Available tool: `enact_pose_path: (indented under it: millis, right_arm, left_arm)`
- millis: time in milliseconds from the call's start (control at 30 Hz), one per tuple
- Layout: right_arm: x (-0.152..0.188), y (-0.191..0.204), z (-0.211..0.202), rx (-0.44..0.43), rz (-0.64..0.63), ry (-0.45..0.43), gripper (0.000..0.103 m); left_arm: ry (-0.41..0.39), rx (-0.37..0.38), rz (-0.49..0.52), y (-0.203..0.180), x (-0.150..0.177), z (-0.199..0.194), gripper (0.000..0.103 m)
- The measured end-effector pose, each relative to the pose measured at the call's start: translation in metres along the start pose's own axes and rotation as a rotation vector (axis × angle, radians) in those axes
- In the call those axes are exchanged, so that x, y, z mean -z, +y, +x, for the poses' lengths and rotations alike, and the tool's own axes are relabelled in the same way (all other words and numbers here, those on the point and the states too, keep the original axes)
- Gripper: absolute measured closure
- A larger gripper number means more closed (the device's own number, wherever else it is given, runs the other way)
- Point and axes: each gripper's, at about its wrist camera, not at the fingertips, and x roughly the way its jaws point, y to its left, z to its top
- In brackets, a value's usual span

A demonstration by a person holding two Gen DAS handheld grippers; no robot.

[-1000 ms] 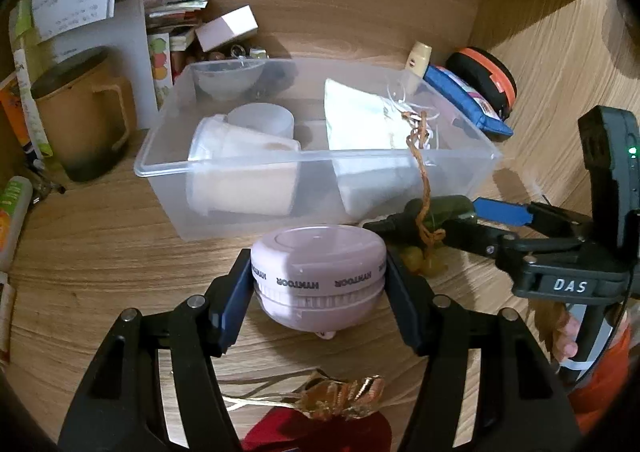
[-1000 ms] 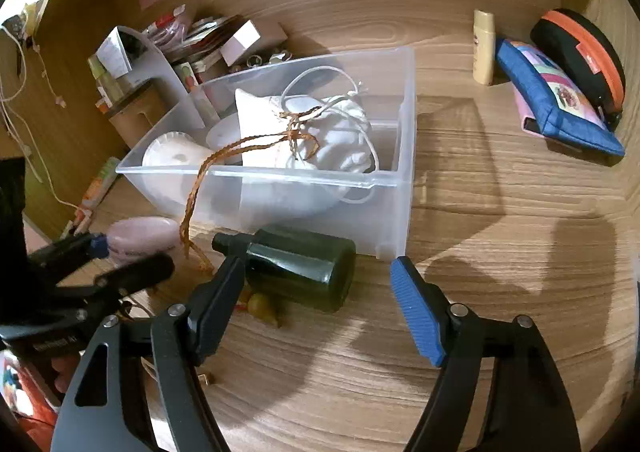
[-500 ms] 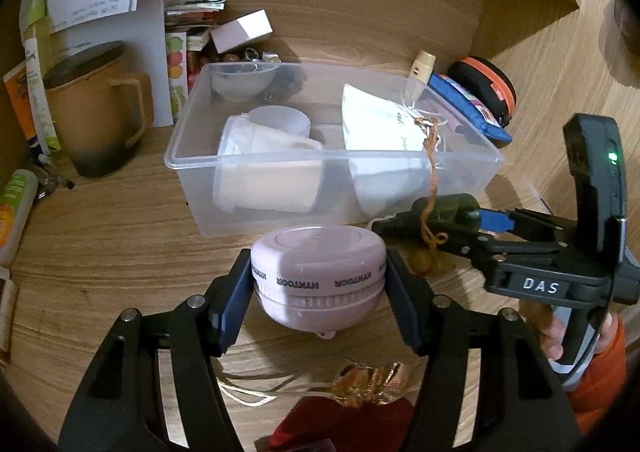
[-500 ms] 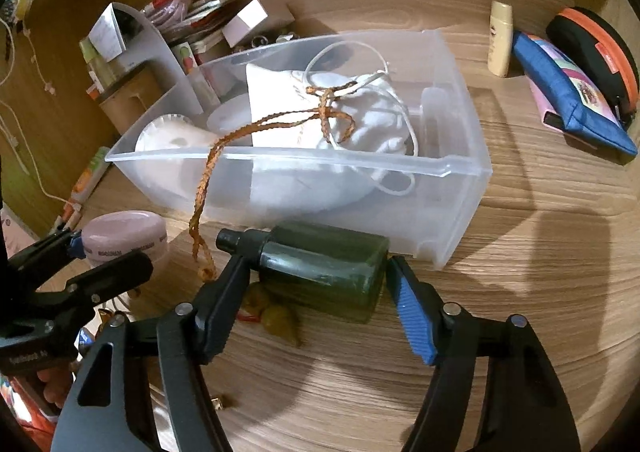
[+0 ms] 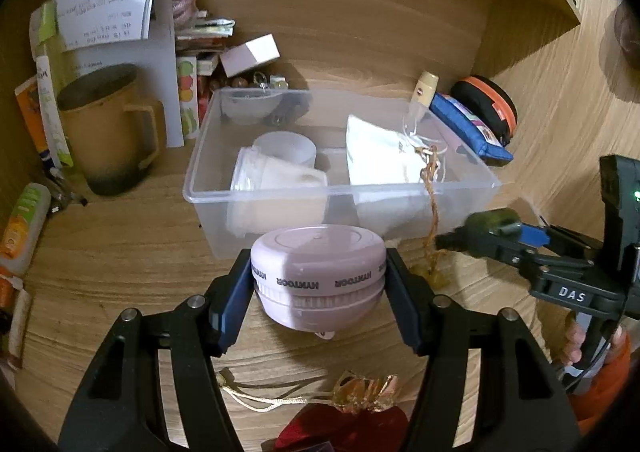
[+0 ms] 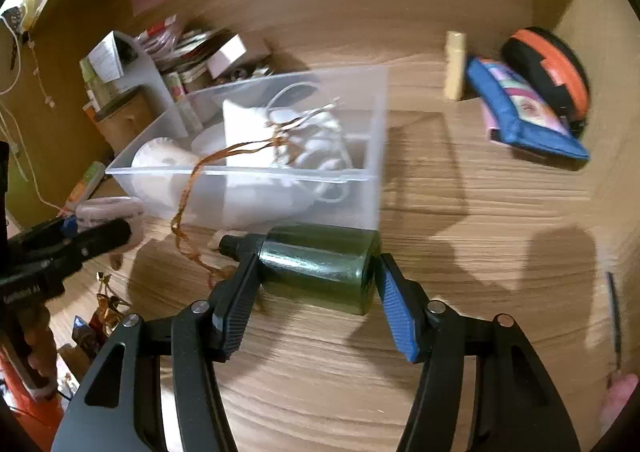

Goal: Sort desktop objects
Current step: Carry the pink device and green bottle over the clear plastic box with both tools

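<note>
Claws on both sides are loaded. We see the left claw (image 5: 318,292) clenched on a round pale-pink gadget (image 5: 318,272) (lettering runs upside down around its rim), held just in front of the near wall of a clear plastic bin (image 5: 280,196). The right claw (image 6: 316,292) grips a dark green glass bottle (image 6: 320,268) lying sideways, black cap pointing left, close to the bin's near right corner; we cannot tell whether it has cleared the counter (image 6: 460,252).

Inside the bin lie a white drawstring pouch (image 5: 380,156) with a braided brown cord (image 6: 188,208) trailing over the near wall down to the counter, a white ridged cup (image 5: 276,176) on its side and a small white tub (image 5: 286,146).

Toward the counter's back right corner sit a blue pencil pouch (image 6: 520,112), a black-and-orange round case (image 6: 548,68) and a small cream tube (image 6: 456,64). At the back left stands a tan mug (image 5: 108,124). A red pouch with gold trim (image 5: 348,424) lies at the near edge.
</note>
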Motion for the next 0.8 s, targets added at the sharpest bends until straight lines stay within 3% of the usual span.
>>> enact_pose_path:
  millis: [367, 800]
  right_arm:
    - [-0.010, -0.016, -0.042, -0.004, 0.013, -0.100, 0.048]
    - [-0.041, -0.009, -0.066, -0.087, -0.022, -0.211, 0.048]
  left_arm:
    - [-0.051, -0.035, 0.008, -0.006, -0.010, -0.015, 0.041]
    - [-0.145, -0.085, 0.012, -0.011, -0.033, -0.042, 0.041]
